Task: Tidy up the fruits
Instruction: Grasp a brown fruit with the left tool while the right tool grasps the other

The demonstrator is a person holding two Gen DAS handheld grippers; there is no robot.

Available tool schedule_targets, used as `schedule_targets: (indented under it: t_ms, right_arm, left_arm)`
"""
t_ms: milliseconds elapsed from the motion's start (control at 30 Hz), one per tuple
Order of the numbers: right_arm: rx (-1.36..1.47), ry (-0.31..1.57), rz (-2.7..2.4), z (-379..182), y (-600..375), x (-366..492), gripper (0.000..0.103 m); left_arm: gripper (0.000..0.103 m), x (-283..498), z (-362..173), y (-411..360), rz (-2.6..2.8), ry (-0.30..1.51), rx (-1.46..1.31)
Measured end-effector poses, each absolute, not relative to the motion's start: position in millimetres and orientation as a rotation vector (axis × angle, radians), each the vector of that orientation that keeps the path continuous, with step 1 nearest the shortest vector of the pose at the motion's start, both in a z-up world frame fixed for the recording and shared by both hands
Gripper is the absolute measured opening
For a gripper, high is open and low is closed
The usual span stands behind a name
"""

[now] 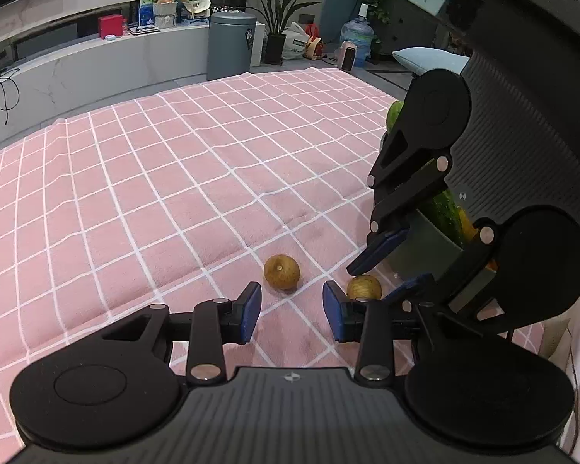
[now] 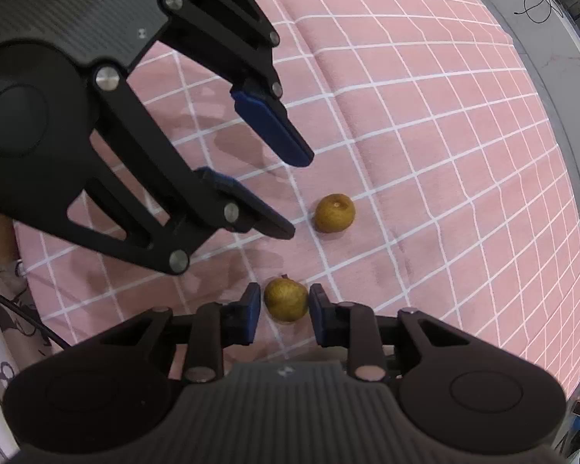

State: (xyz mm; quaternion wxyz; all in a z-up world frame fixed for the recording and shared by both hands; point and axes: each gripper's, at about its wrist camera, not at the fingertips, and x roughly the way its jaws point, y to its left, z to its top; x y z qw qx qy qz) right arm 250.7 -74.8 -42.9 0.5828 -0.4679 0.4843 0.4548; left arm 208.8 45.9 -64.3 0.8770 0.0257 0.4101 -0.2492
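Two small, round, brownish-yellow fruits lie on the pink checked cloth covering the surface. The nearer fruit sits between the blue pads of the right tool, whose jaws are parted just wider than the fruit; the left pad looks to be at its skin and a thin gap seems to remain at the right pad, so I judge it bracketed but not yet gripped. The farther fruit rests a little beyond, just ahead of the left tool, which is moderately open and holds nothing; in the left wrist view that fruit lies just past its fingertips, slightly left of centre. Both fruits look light and firm, with a dull, slightly rough skin that should not slip much, though being round they may roll on the soft, wrinkled cloth if nudged from one side. The safest hold is probably across the widest part, pads square on opposite sides, with gentle pressure to avoid bruising. A small stem nub shows on the nearer fruit's far side; its underside is hidden. At the right edge of the left wrist view, behind the right tool, a dark container with green and orange produce is mostly blocked, so its contents and rim are hard to make out.
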Motion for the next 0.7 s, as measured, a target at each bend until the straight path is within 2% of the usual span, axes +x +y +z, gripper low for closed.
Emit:
schedule_targets:
  t_ms: [567,700]
  right_arm:
    - [-1.034,1.134,1.083,-34.9,-83.4,259.4,0.021]
    - [-1.014,1.134,1.079,-32.5,-83.6,262.3,0.021]
  left_arm:
    - [0.043,236.9,-81.5,37.7,-0.468,0.911,0.020]
    - [0.030,236.3,-81.2,35.8,-0.476,0.910,0.006]
